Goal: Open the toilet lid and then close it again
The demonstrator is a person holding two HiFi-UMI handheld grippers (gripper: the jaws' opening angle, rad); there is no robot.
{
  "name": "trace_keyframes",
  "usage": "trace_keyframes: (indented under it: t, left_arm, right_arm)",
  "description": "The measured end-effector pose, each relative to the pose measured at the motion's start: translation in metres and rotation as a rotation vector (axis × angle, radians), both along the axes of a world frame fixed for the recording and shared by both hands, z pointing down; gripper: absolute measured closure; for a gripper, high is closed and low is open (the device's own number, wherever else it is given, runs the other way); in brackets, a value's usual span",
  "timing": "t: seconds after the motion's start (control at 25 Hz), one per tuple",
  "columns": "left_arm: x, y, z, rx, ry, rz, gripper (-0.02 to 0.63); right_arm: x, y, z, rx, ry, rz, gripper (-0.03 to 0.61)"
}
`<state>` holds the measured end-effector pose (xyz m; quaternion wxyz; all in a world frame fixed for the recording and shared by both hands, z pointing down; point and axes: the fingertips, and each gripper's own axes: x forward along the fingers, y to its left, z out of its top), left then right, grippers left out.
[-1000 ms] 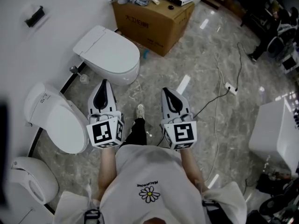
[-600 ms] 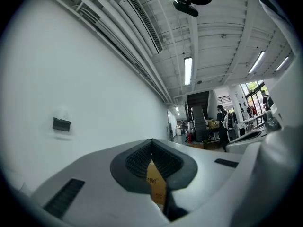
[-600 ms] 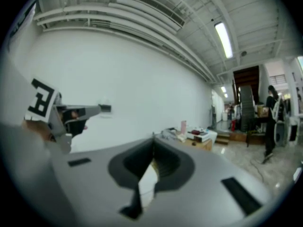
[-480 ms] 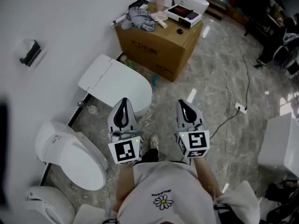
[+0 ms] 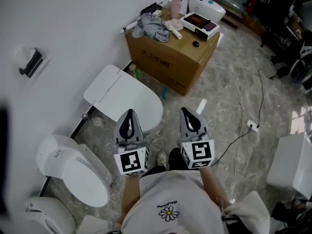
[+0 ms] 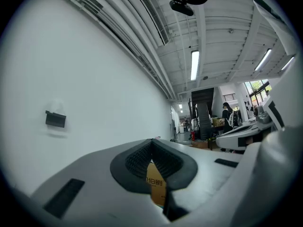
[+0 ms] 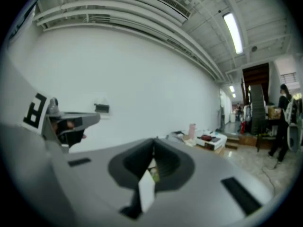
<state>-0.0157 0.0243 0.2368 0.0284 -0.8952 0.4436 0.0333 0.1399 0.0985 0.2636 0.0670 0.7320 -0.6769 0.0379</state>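
Both tongs, my left gripper (image 5: 129, 115) and right gripper (image 5: 189, 112), are pinched together, empty. The toilet lid (image 5: 131, 97), down, lies at eleven o'clock. I judge this the approach; next, hook its front edge.

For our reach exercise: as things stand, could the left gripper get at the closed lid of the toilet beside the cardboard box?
Probably yes: the left gripper, jaws shut and empty, points toward the toilet lid, and nothing shows between them.

Open floor (image 5: 222, 89) lies right of the toilet (image 5: 131, 99); a cardboard box (image 5: 168, 62) stands close beyond it, wall (image 5: 63, 28) alongside.
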Motion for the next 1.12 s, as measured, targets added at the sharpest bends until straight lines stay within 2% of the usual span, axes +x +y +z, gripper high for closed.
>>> trace_keyframes:
  t: [0.4, 0.68, 0.96, 1.12]
  left_arm:
    - [0.024, -0.034, -0.013, -0.011, -0.021, -0.079, 0.588]
    - [0.039, -0.045, -0.005, -0.015, -0.031, -0.097, 0.588]
    - [0.046, -0.054, 0.002, -0.018, -0.039, -0.124, 0.588]
    - [0.049, -0.059, 0.006, -0.002, -0.07, -0.157, 0.588]
  right_arm:
    - [-0.007, -0.057, -0.017, 0.057, -0.03, -0.165, 0.549]
    - [0.023, -0.073, -0.015, 0.054, 0.002, -0.115, 0.549]
    - [0.035, -0.078, -0.011, 0.057, -0.001, -0.146, 0.549]
    - [0.039, -0.086, -0.01, 0.058, -0.01, -0.193, 0.548]
